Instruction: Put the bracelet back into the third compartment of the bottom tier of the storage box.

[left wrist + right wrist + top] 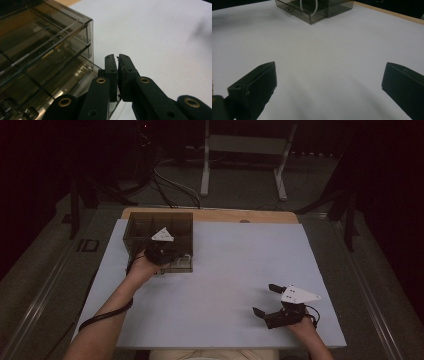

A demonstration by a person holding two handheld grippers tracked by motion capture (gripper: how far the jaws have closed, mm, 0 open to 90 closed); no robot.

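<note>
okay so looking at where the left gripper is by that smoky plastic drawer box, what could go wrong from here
1. The left gripper has its jaws shut, right beside the corner of the drawer box. A sideways nudge might shove the light box across the table.
2. The bottom drawer stands pulled out with a white bead necklace in it. A bump might jolt the beads or jam the drawer.
3. The right gripper rests open far away, so it may not steady the box in time.

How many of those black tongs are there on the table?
2. The left tongs are shut at the pulled-out drawer of the smoky plastic box; the right tongs are open above the bare white table, near its front right corner.
</note>
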